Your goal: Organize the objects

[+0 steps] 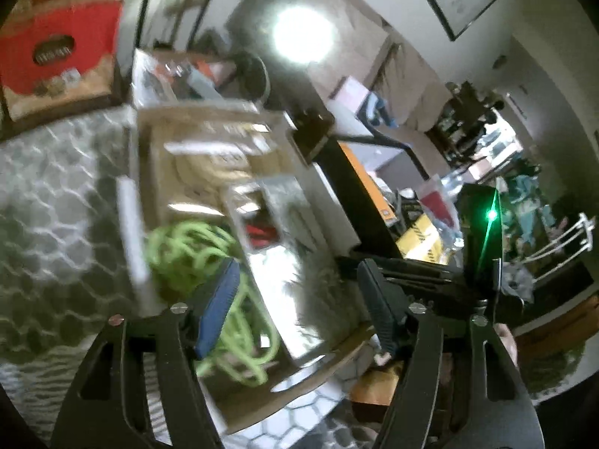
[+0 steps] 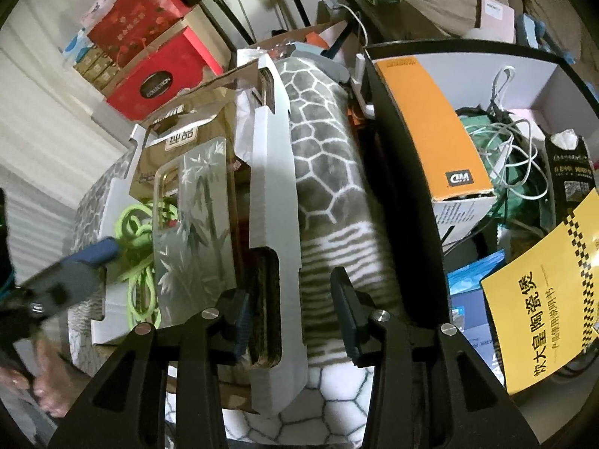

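Both grippers are spread wide and hold nothing. In the left wrist view the left gripper (image 1: 299, 299) hangs over an open cardboard box (image 1: 149, 138), its blue-padded finger low and left of centre above a tangle of green cord (image 1: 179, 247). That placement suggests, as a judgement only, that the cord or the bamboo-printed packet (image 1: 284, 232) beside it is the next thing to be sorted.

In the right wrist view the right gripper (image 2: 290, 310) straddles the box's white flap (image 2: 275, 205), the fingers either side of it and, as far as I can tell, not touching it. The flap stands up against a grey honeycomb-patterned blanket (image 2: 322, 149) running through the middle of the frame. The same cord and packet sit left of centre, with the other gripper blurred at lower left. A black bin (image 2: 404, 194) on the right holds an orange box (image 2: 430, 123), loose white cables (image 2: 513, 142) and a yellow leaflet (image 2: 554, 292), which reads as one group already gathered. Red gift boxes (image 2: 149, 60) are stacked at upper left.

Much is uncertain. The left view is smeared by motion, so labels and edges inside the box cannot be read. The cord's ends are buried, the packet's contents show only as a red patch, and the bin's floor is covered. A glare spot whitens the upper centre.
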Demonstrator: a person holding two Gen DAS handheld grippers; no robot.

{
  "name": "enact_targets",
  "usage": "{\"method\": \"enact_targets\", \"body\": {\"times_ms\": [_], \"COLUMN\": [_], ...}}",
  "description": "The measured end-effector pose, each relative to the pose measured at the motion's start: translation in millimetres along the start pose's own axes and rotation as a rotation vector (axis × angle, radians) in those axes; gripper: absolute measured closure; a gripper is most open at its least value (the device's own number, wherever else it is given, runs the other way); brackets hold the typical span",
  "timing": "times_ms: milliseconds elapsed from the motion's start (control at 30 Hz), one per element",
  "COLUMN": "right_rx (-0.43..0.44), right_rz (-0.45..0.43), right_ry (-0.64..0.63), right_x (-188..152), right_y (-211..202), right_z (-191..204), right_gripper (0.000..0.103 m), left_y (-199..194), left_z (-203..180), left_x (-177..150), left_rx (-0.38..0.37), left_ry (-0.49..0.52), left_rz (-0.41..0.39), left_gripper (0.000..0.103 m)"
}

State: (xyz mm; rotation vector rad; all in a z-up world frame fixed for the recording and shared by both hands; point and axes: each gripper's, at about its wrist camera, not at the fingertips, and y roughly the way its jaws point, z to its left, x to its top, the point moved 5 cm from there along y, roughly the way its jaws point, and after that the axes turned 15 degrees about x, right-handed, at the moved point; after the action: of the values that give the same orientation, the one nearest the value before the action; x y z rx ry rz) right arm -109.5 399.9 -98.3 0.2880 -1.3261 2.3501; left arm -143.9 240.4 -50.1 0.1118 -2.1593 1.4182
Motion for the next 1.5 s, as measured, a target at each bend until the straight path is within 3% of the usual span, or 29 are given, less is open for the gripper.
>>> {"method": "enact_targets", "body": {"times_ms": [267,433,767,867,1000,1067,1233,1333,1500], "right_rx": [-0.005,-0.028,-0.073,-0.098,-0.102,-0.119,-0.137,-0.106,-0.157], "right_rz": [-0.016,-0.012,-0.065,-0.060,-0.040,-0.033,-0.005,0.014,0.022], "right_ry": [-0.008,-0.020,-0.087,-0.086,-0.083,-0.090,-0.100,-0.094,-0.128], "right_x": [5,11,2,8,17,22,31,33,32], "right_y": [-3,0,-24,-18,-5,1,16,23,26], "right_z": [3,7,30,28,23,22,19,18,26], "right_gripper": [0.061,0.061,0.058,0.058,0.059,0.066,0.072,0.087,0.087], "left_y": [-3,11,24,31,42,45,51,52,50], "left_z": [52,66,77,79,77,76,80,82,80], "left_x": [3,-1,-5,-3,-3,-2,1,1,1], "left_rx": [0.152,0.182,0.166,0.168,0.187,0.201,0.206,0.225,0.251], "left_ry": [-0.050,-0.064,-0.095,-0.112,-0.103,-0.105,-0.145,-0.151,-0.146], "left_rz": [0.017,0.050,0.090,0.102,0.134,0.136,0.150,0.150,0.148], "left_gripper": [0.038,0.038,0.040,0.047,0.071,0.072,0.073,0.078,0.078]}}
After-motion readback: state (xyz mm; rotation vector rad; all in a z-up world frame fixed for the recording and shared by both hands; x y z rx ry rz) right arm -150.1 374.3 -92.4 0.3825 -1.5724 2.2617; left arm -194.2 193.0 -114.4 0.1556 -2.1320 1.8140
